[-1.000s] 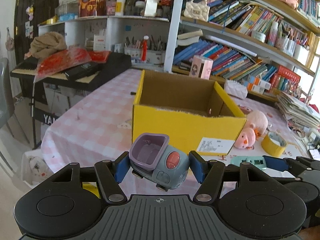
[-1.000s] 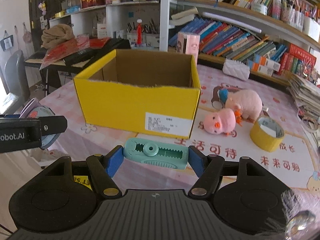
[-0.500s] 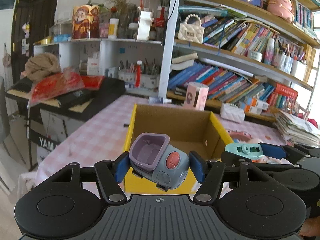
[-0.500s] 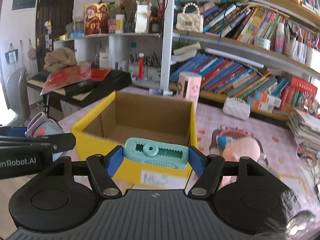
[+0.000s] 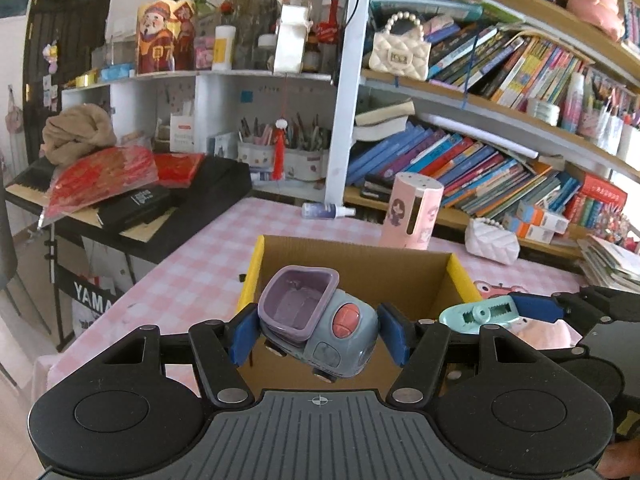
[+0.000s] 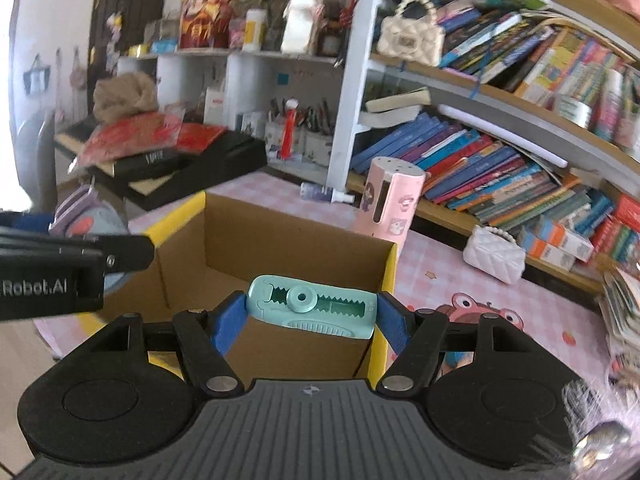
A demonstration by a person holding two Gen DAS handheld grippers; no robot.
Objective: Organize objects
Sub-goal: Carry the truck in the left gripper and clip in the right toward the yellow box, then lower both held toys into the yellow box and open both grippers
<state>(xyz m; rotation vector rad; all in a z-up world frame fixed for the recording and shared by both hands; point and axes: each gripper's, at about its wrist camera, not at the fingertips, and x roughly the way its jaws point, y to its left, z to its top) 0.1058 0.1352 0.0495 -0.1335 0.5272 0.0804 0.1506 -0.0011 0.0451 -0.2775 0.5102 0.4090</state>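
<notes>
Both jaws are occupied as I hold the rig over the box: my left gripper (image 5: 318, 330) pinches a grey-and-purple toy truck (image 5: 316, 320) between its blue pads, and my right gripper (image 6: 310, 312) clamps a mint-green toothed gadget (image 6: 312, 306) end to end. In the left wrist view the truck hangs at lower centre, tilted, directly in front of the open yellow cardboard box (image 5: 360, 268), whose brown inside shows behind and under it. At right of that frame the right gripper and its green load sit over the box's right wall. In the right wrist view the gadget lies crosswise at centre, above the box's near right corner, while the left gripper's black arm crosses the left edge with the truck partly hidden behind it. Behind the box on the pink checked bench (image 5: 192, 276) stand a tall pink cylinder (image 5: 414, 216) and, further back, a small bottle on its side (image 5: 326, 211). A white quilted purse (image 6: 494, 258) rests at right, near the bookshelf (image 6: 500, 160). A black keyboard (image 5: 200, 188) piled with red packets fills the left of the frame.
</notes>
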